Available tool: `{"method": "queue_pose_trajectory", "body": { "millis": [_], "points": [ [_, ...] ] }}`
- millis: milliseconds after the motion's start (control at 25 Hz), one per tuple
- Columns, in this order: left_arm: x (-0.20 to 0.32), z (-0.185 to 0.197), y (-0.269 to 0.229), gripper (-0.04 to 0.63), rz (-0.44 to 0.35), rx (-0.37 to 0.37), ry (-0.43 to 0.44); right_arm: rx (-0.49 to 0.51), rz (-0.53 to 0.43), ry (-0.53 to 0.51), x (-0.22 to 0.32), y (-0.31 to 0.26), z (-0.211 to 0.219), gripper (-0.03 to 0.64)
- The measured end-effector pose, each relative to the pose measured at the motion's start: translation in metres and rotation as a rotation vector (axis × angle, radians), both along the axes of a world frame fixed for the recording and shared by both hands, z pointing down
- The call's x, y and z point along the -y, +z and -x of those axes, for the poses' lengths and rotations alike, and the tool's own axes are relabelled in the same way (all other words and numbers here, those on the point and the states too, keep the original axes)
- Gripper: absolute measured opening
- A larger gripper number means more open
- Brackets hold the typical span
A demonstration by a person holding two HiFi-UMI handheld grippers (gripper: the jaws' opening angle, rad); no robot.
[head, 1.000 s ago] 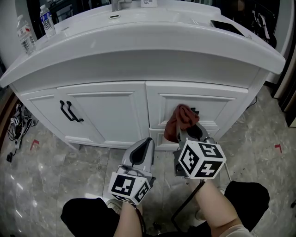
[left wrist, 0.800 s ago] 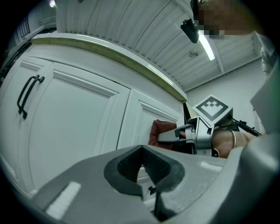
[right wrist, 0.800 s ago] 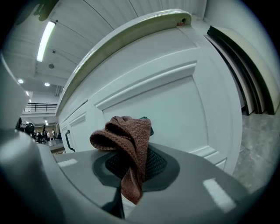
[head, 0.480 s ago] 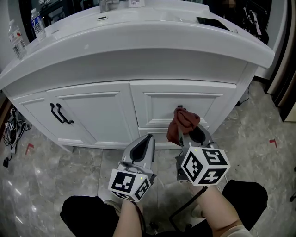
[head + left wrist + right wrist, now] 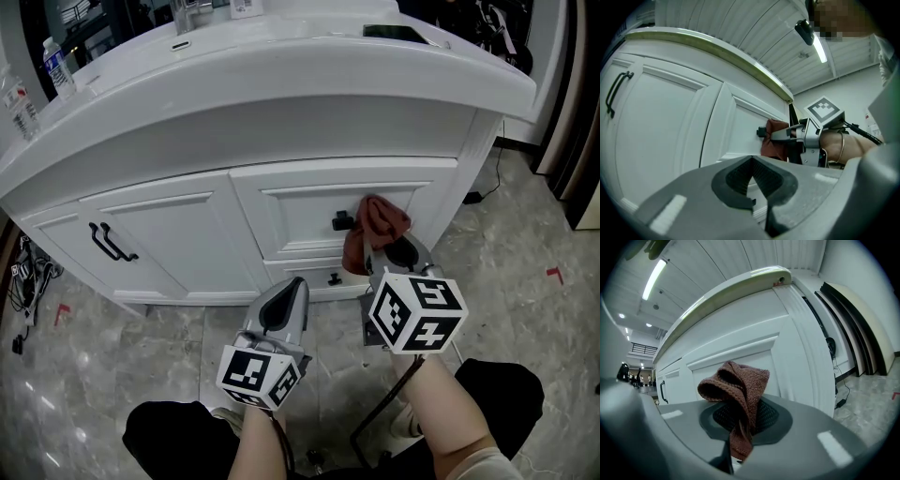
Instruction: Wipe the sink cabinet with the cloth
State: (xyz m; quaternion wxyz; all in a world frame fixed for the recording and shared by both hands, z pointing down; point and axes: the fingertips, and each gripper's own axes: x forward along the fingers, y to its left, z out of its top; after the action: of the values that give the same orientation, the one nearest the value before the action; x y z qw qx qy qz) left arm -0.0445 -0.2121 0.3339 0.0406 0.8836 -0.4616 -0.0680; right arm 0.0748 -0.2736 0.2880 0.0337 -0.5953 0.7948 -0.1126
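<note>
Right gripper [image 5: 392, 255] clamped on cloth [image 5: 377, 223]. Cloth bunched against cabinet [image 5: 281, 202] drawer front, just right of knob [image 5: 341, 222]. Left gripper [image 5: 292, 289] jaws together, empty, off the cabinet. Likely best: press firmly, stroke evenly, skirt the knob to avoid snagging.

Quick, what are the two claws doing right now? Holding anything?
Left claw: closed, holding nothing.
Right claw: closed on the reddish-brown knitted cloth.
</note>
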Motion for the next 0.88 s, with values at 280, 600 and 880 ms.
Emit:
{"method": "queue_pose_trajectory", "body": {
  "millis": [280, 600, 880],
  "points": [
    [0.003, -0.010, -0.001, 0.000, 0.002, -0.009, 0.014, -0.048, -0.018, 0.049, -0.001, -0.003, -0.025, 0.084],
    [0.001, -0.032, -0.001, 0.000, 0.002, -0.010, 0.053, -0.060, -0.041, 0.118, -0.008, -0.012, -0.058, 0.086],
    [-0.003, -0.042, 0.000, 0.000, 0.009, -0.013, 0.069, 0.006, 0.012, 0.203, -0.012, 0.001, -0.098, 0.083]
  ]
}}
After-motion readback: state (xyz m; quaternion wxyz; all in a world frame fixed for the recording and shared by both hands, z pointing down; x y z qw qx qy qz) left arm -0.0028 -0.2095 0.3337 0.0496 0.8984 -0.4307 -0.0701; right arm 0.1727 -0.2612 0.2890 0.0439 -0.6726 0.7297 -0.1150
